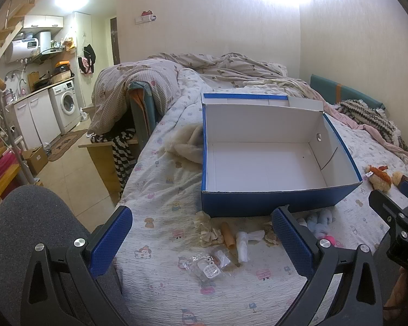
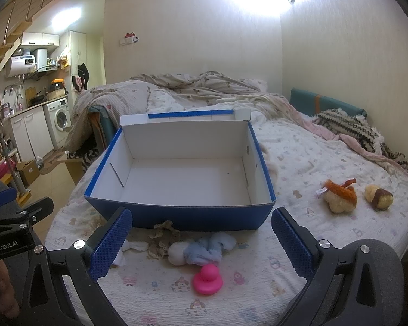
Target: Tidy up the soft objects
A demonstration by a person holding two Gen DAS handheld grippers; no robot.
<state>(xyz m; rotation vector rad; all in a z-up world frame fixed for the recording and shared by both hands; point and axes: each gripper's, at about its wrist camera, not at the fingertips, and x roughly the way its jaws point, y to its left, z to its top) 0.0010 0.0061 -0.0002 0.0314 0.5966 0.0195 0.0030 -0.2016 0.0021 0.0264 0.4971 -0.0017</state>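
Note:
An open blue box (image 1: 274, 201) (image 2: 182, 217) with a white, empty inside sits on the bed. In front of it lie a beige lace scrunchie (image 1: 208, 229) (image 2: 161, 237), a blue-and-white soft toy (image 2: 201, 248) (image 1: 319, 221) and a pink rubber duck (image 2: 207, 279) (image 1: 329, 240). Right of the box lie an orange-topped plush (image 2: 340, 197) (image 1: 378, 178) and a brown-and-cream plush (image 2: 379, 197). My left gripper (image 1: 201, 241) hovers open over the small items near the bed's front edge. My right gripper (image 2: 201, 240) hovers open above the blue toy and the duck. Neither holds anything.
An orange tube (image 1: 228, 235), a white plastic wrap (image 1: 243, 245) and a clear packet (image 1: 208, 265) lie by the scrunchie. A cream fluffy cloth (image 1: 186, 145) rests left of the box. Rumpled duvets (image 2: 204, 89) and a knitted throw (image 2: 351, 129) fill the far bed. Floor and kitchen lie to the left.

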